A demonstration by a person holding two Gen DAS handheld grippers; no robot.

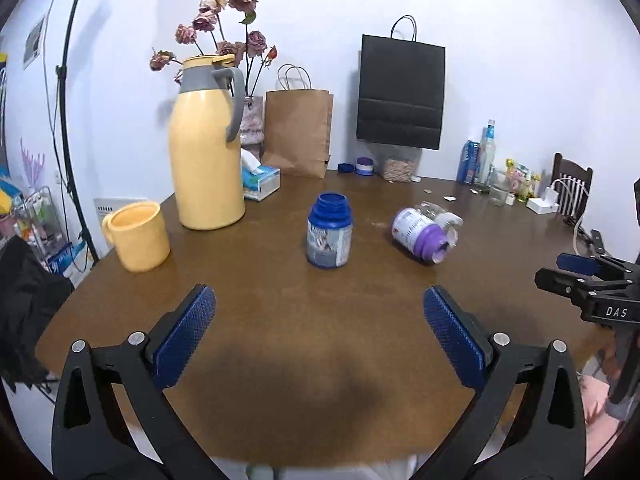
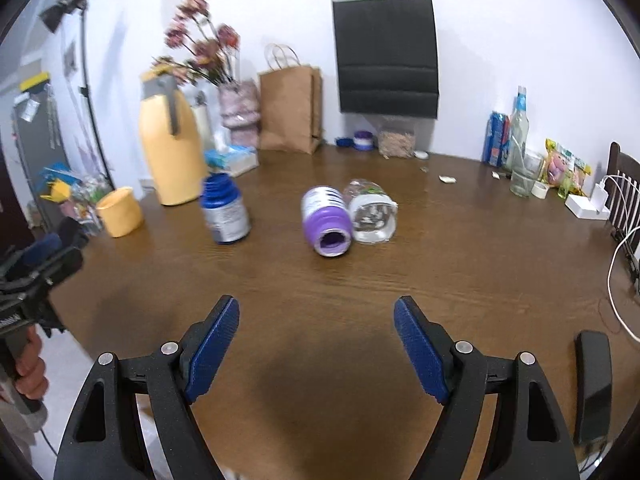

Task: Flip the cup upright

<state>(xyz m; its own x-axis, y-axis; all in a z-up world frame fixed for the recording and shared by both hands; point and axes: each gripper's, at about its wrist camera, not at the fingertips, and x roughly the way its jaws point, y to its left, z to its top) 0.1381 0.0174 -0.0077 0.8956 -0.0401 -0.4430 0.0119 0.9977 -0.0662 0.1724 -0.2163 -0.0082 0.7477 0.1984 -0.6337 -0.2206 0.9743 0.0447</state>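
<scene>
Both grippers hover over the near edge of the brown wooden table [image 1: 280, 320], both empty. Left gripper [image 1: 319, 312]: blue-padded fingers spread wide apart, nothing between them. Right gripper [image 2: 316, 322]: same, fingers well apart, holding nothing. In the right wrist view a hand [image 2: 30, 364] grips the left gripper's handle at the left edge.

Task thing: clear plastic cup [image 2: 372, 216] lies on its side mid-table, open mouth facing the right gripper, not upright. It touches a purple bottle [image 2: 326, 220] that also lies on its side just to its left, capless mouth toward the camera. From the left wrist view the cup [image 1: 438, 214] sits mostly behind the purple bottle [image 1: 420, 234].

Left of those, apart from them, a blue bottle [image 1: 329, 232] stands upright, no cap. Farther left a yellow mug [image 1: 138, 236] stands upright near the table edge, beside a tall yellow thermos jug [image 1: 206, 144] with a grey handle. Behind the jug: tissue box [image 1: 260, 178], vase of dried roses [image 1: 224, 20], brown paper bag [image 1: 298, 132]. Black paper bag [image 1: 400, 92] hangs on the wall. Far right of the table: bottles, a glass, snack packs and a white charger [image 2: 592, 200]. A dark phone-like slab [image 2: 592, 388] lies near the right edge.
</scene>
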